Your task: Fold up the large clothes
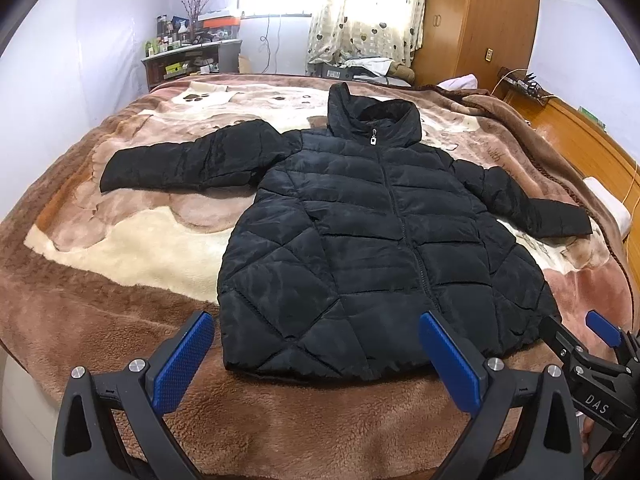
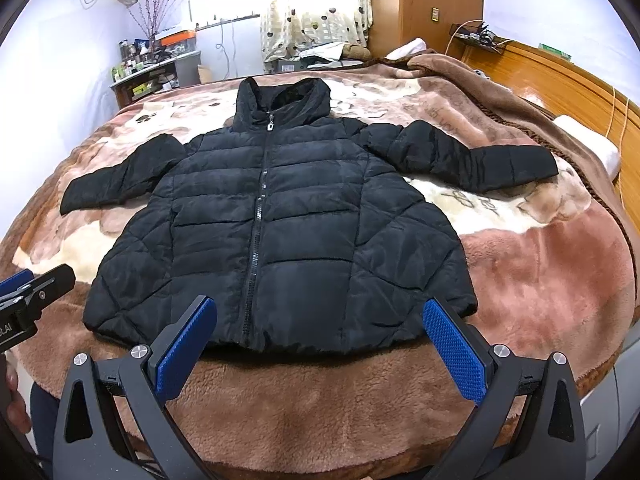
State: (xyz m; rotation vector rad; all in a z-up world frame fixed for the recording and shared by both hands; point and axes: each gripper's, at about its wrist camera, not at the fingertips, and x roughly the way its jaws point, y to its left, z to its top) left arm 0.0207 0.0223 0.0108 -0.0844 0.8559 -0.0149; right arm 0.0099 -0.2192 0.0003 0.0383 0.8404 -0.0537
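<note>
A black hooded puffer jacket point(image 1: 360, 224) lies flat and zipped on the bed, front up, both sleeves spread out; it also shows in the right wrist view point(image 2: 280, 224). My left gripper point(image 1: 316, 356) is open and empty, hovering just short of the jacket's hem near its left corner. My right gripper point(image 2: 320, 344) is open and empty, just short of the hem at its right half. The right gripper also shows at the right edge of the left wrist view point(image 1: 592, 344). The left gripper shows at the left edge of the right wrist view point(image 2: 28, 292).
The bed is covered by a brown and cream plush blanket point(image 1: 132, 248). A wooden headboard point(image 1: 588, 136) runs along the right side. A cluttered desk point(image 1: 184, 60), curtains point(image 1: 364, 12) and a wooden wardrobe point(image 1: 476, 20) stand behind the bed.
</note>
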